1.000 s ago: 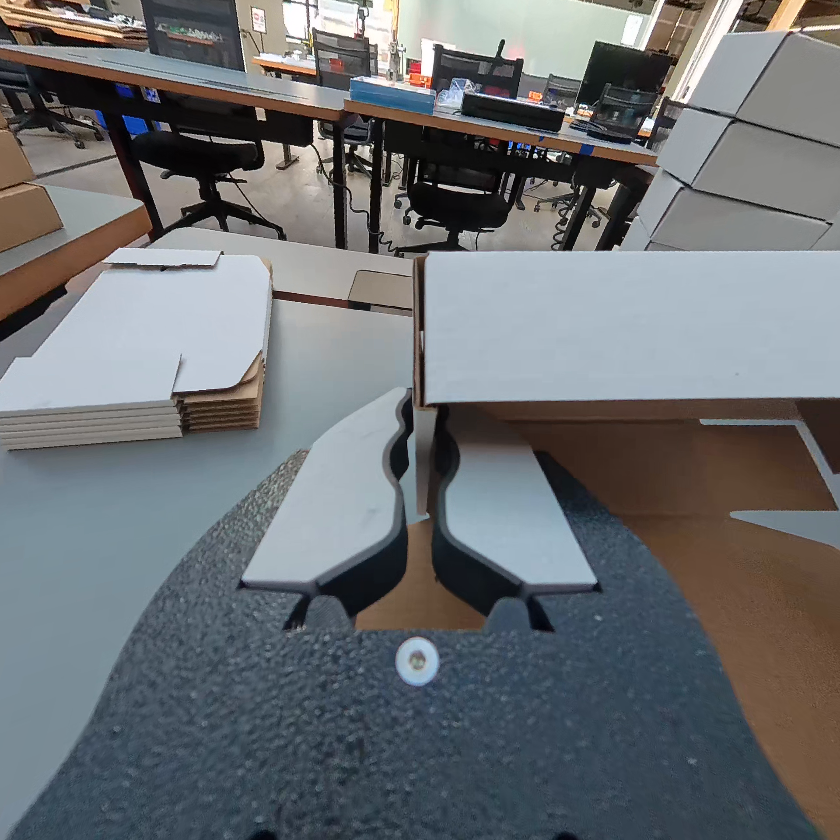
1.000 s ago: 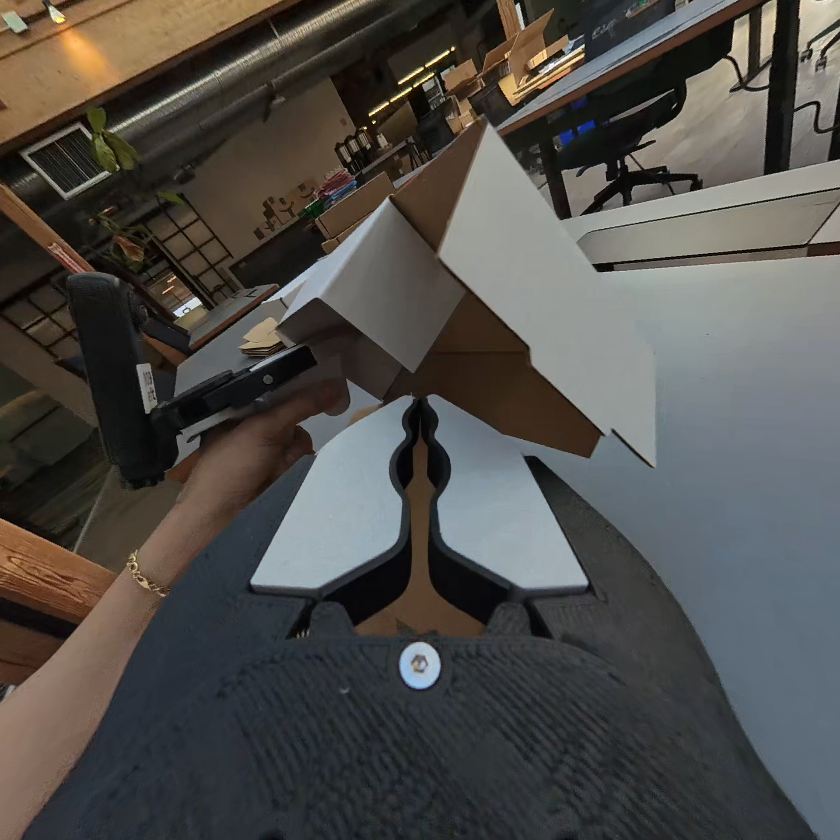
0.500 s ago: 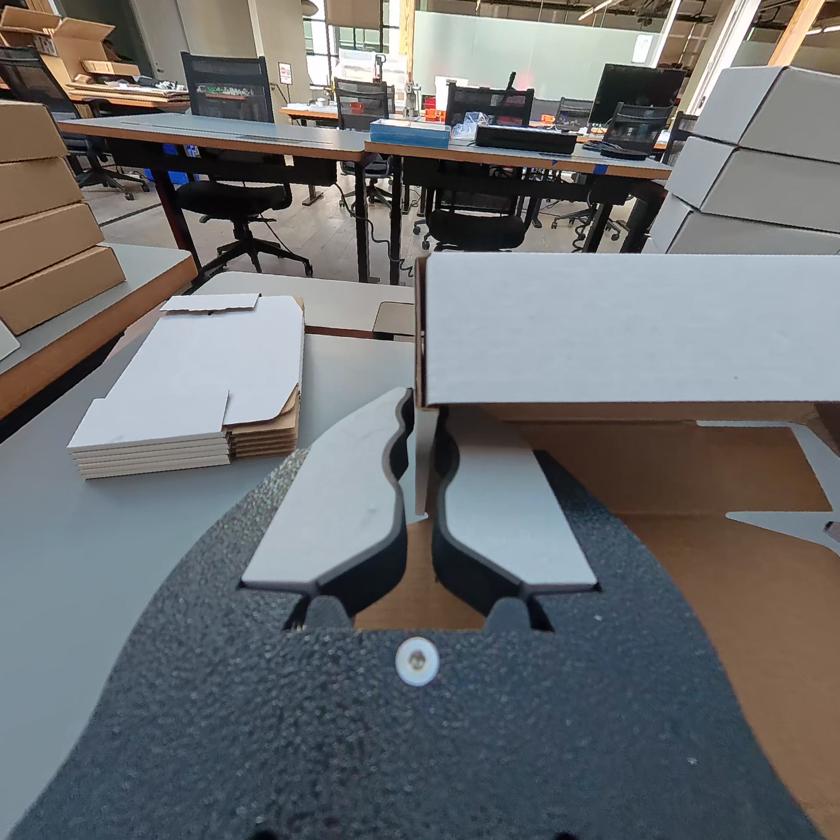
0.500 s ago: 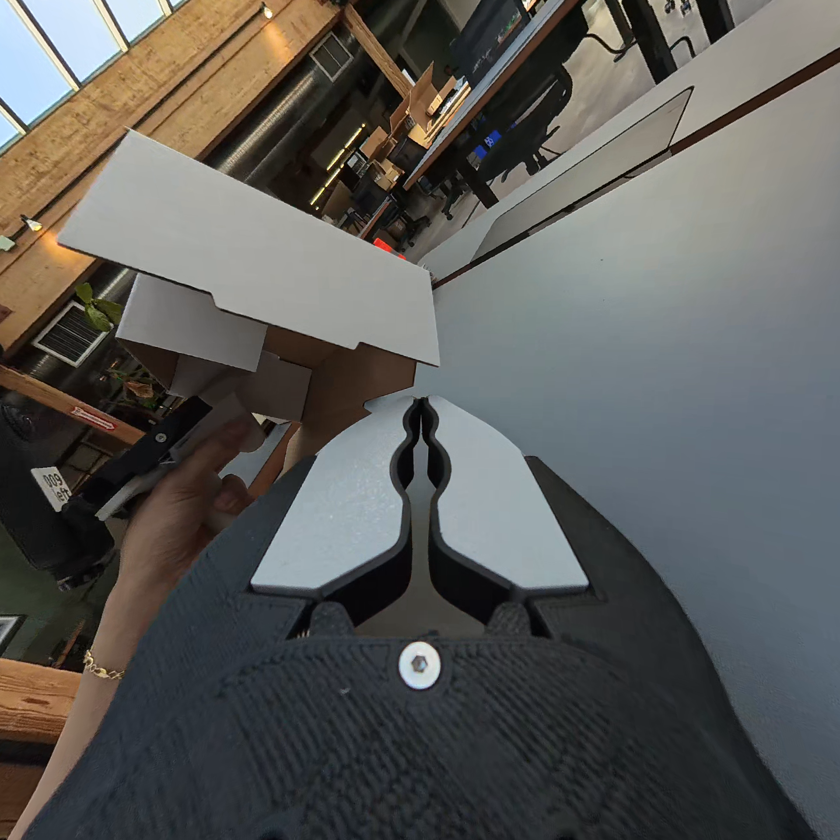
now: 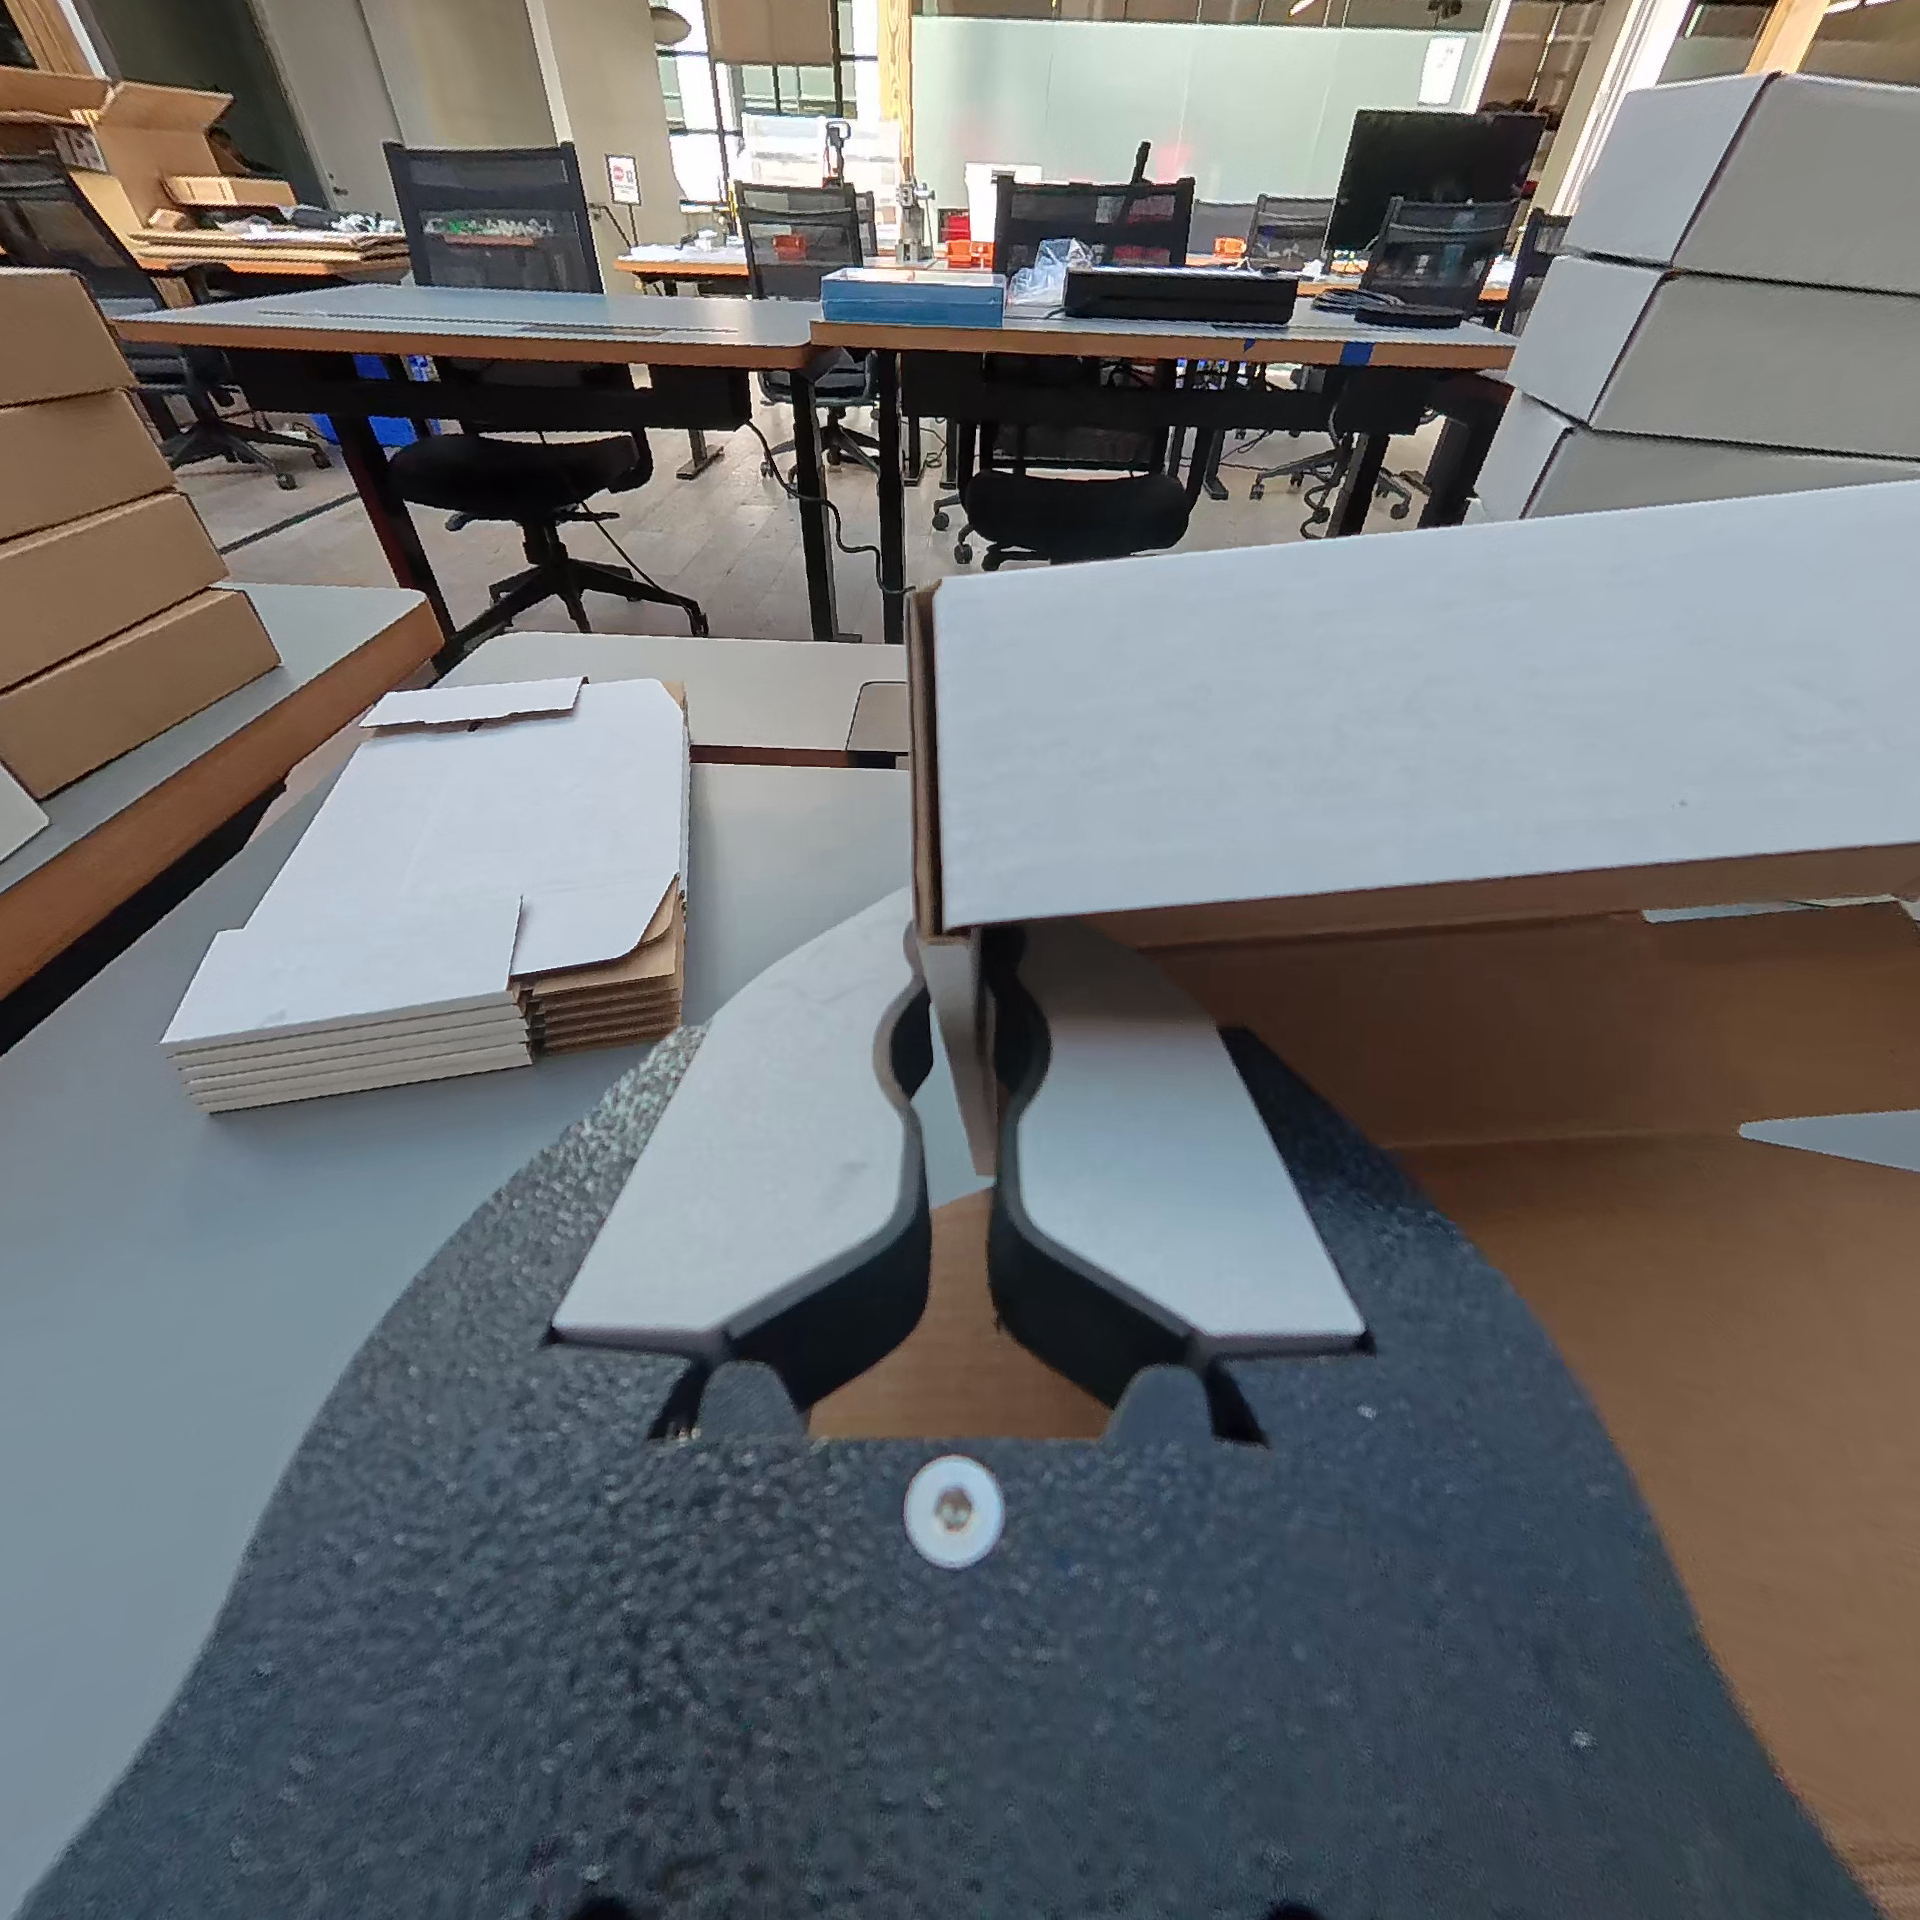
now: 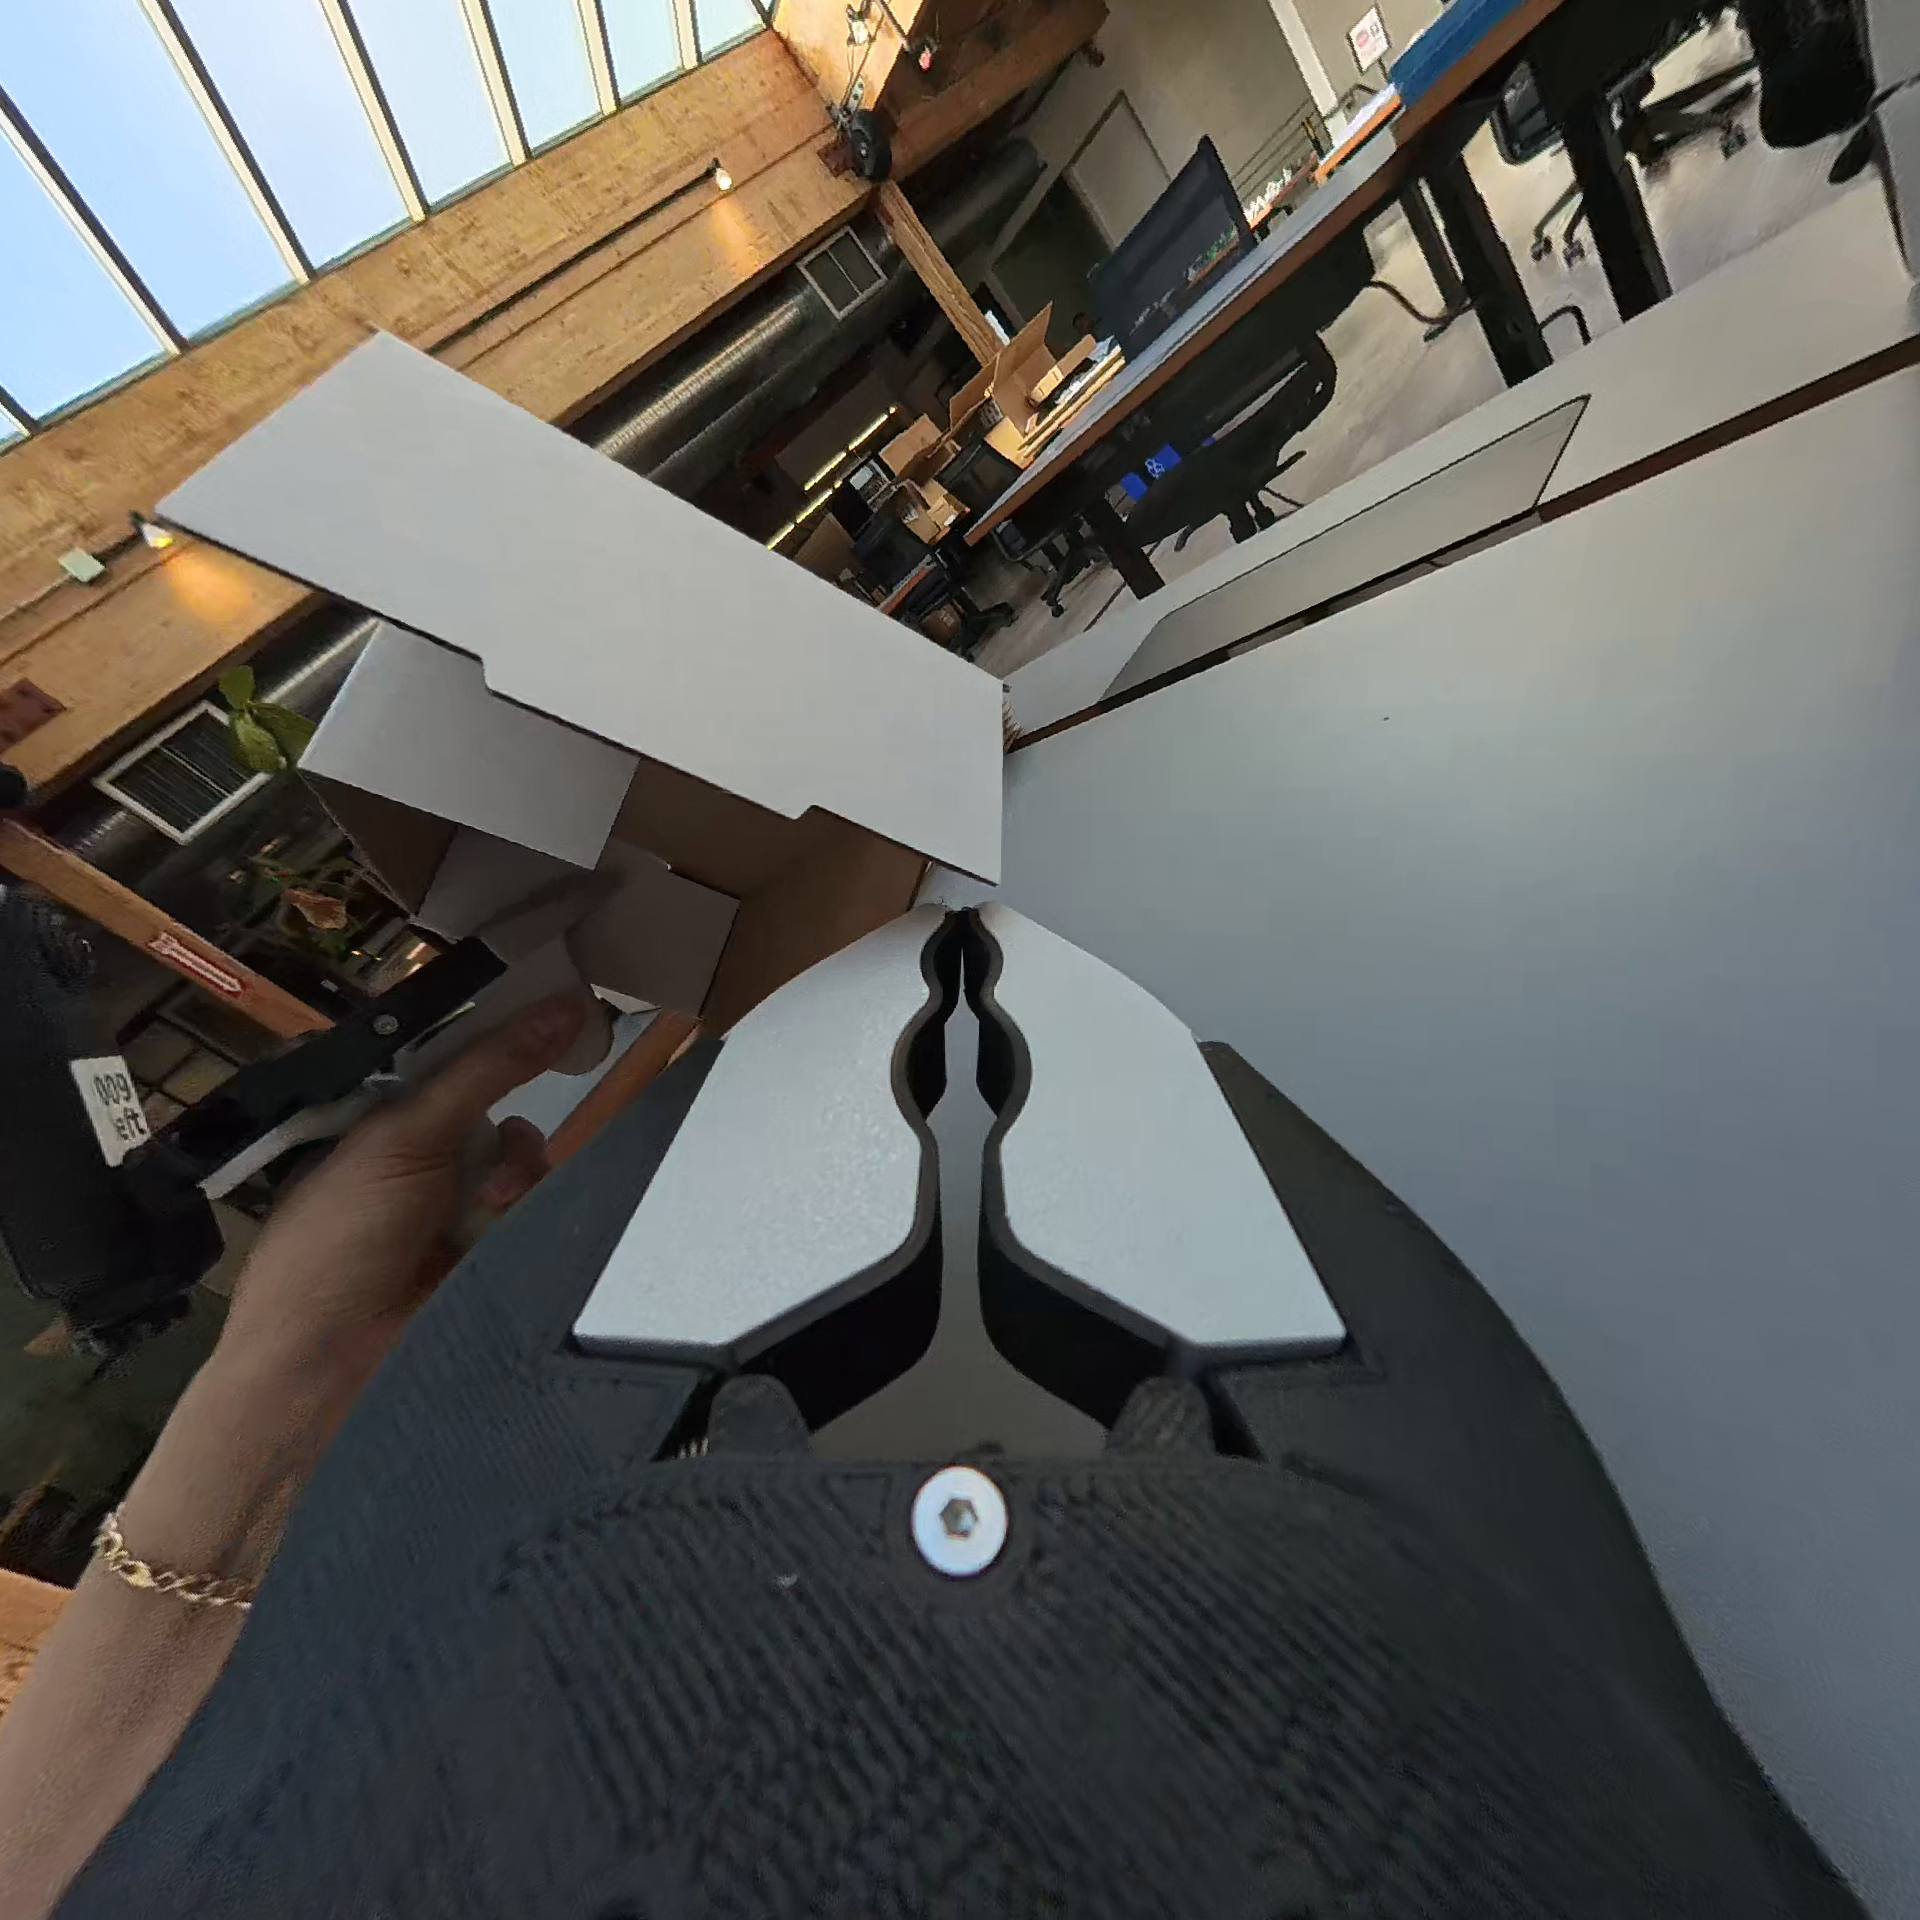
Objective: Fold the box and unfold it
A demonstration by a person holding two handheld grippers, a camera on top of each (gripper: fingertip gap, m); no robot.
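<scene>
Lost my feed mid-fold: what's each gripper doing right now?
Left gripper: jaws shut on a flap of the box.
Right gripper: jaws shut, holding nothing.

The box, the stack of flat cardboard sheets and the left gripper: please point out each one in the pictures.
box (image 5: 1403, 748), left wrist view, on its white outer panel.
stack of flat cardboard sheets (image 5: 468, 862), left wrist view, on the top white sheet.
left gripper (image 5: 961, 997), left wrist view, between its fingertips, shut on a box flap.

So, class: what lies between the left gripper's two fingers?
In the left wrist view, a white flap of the box stands edge-on between the left gripper's fingers, pinched there.
</scene>
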